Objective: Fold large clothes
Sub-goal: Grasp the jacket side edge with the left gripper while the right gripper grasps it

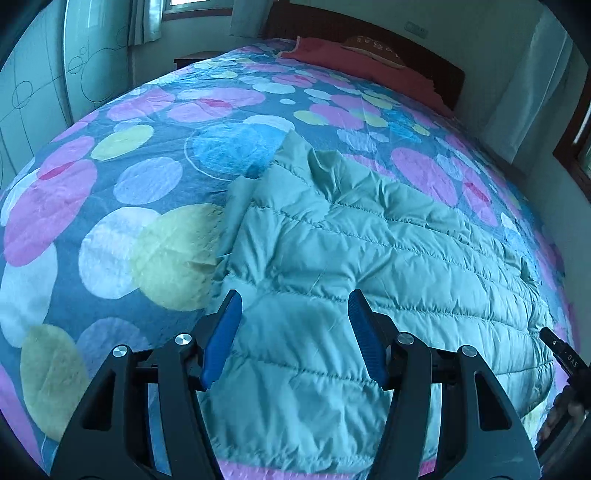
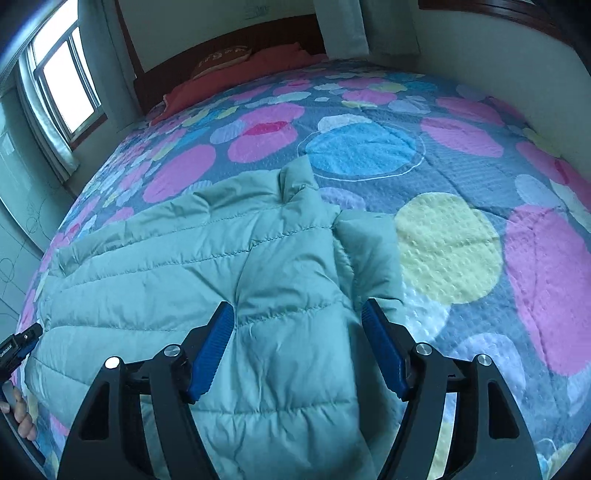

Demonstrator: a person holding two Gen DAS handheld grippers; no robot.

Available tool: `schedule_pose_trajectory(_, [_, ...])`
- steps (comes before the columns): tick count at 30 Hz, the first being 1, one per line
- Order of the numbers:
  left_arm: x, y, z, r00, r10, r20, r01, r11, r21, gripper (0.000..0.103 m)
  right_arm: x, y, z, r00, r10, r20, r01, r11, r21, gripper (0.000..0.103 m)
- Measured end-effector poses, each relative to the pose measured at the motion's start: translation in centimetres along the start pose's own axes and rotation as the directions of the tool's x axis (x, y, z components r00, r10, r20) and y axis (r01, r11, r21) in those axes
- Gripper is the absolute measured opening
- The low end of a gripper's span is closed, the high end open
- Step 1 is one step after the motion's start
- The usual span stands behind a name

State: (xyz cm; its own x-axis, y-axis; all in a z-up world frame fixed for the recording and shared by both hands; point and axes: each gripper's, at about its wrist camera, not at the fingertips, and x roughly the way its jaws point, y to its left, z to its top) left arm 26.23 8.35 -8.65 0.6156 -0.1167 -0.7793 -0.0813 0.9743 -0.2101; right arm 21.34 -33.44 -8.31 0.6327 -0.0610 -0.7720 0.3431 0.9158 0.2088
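Observation:
A light green quilted puffer jacket (image 1: 351, 258) lies spread on the bed, partly folded, with a sleeve or flap tucked along one side; it also shows in the right wrist view (image 2: 207, 266). My left gripper (image 1: 294, 306) is open and empty, hovering just above the jacket's near part, its blue pads (image 1: 223, 339) wide apart. My right gripper (image 2: 297, 317) is open and empty above the jacket near its folded edge (image 2: 369, 251). Each view catches the other gripper's tip at its side edge.
The bed is covered by a blue bedspread with big coloured circles (image 1: 110, 206). A red pillow (image 1: 347, 59) and dark headboard (image 1: 369, 33) are at the far end. Walls, curtains and a window (image 2: 62, 85) surround the bed.

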Motion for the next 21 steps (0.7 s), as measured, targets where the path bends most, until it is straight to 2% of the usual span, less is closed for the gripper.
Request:
schedule_pose_trajectory(4, [-2.8,3.5,-2.4,1.000,-0.018,0.009,0.019,0.992,-0.125,0.060,-2.8,-2.6,-2.0,0.999,0.041,-0.003,-0.041,0.993,0.107,0.071])
schedule_pose_trajectory(9, [-3.4,6.8,-6.7,0.992,-0.118,-0.041,0.099,0.943,-0.317,0.061,-3.7,-4.3,-5.5,0.993,0.107,-0.040,-0.097,0.973,0.209,0.071])
schedule_pose_trajectory(13, [-2.2,6.5,-8.2,0.983,-0.175,-0.059,0.142,0.921,-0.362,0.061,-2.4,-4.6,-7.1,0.983,0.172,-0.064,-0.146,0.944,0.295,0.071])
schedule_pose_trajectory(17, [-1.3,5.8,-7.4,0.982,-0.190,-0.010,0.174,0.916,-0.363,0.064,-2.0,-4.2,-6.9,0.979,0.202,-0.011,-0.187,0.923,0.337,0.073])
schedule_pose_trajectory(19, [-0.7,5.7,-7.0,0.985,-0.170,0.003,0.159,0.916,-0.368,0.057,-1.4,-4.0,-6.7,0.974,0.226,-0.010,-0.207,0.910,0.359,0.069])
schedule_pose_trajectory(20, [-0.5,5.7,-6.9,0.986,-0.169,0.006,0.159,0.916,-0.369,0.048,-1.1,-3.9,-6.7,0.973,0.228,-0.022,-0.205,0.910,0.361,0.053])
schedule_pose_trajectory(21, [-0.2,5.5,-6.9,0.984,-0.177,0.004,0.165,0.914,-0.369,0.038,-0.8,-3.7,-6.8,0.972,0.235,-0.029,-0.208,0.908,0.364,0.049])
